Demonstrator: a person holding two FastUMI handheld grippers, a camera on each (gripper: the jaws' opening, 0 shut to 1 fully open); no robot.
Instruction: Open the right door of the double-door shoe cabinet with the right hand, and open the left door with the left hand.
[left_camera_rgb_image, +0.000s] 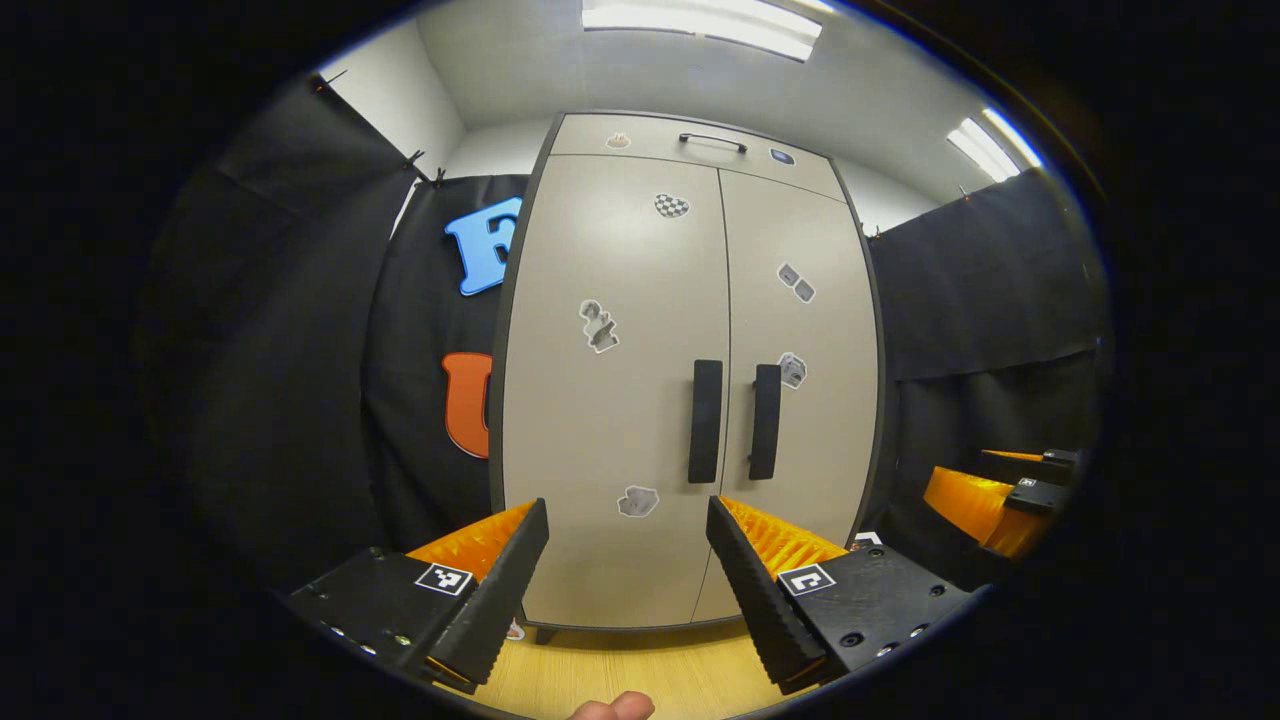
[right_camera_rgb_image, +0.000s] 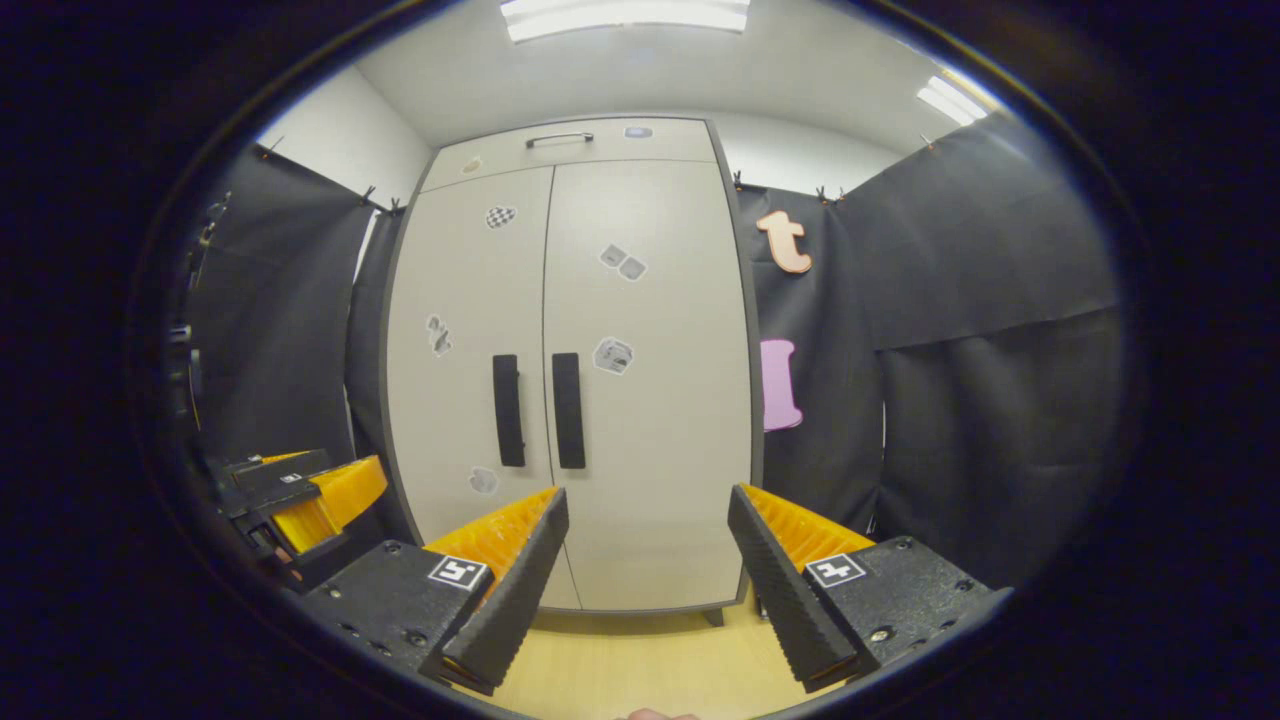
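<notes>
Wood floor (left_camera_rgb_image: 640, 670), shoe cabinet (left_camera_rgb_image: 610, 400) doors closed, contents hidden.

Recording booth, black cloth walls (right_camera_rgb_image: 1000, 300), ceiling lights (right_camera_rgb_image: 625, 15)

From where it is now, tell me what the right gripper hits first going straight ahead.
Probably the beige right door of the closed double-door cabinet, right of its black vertical handle. The right gripper is open with nothing between; depth is uncertain.
</notes>
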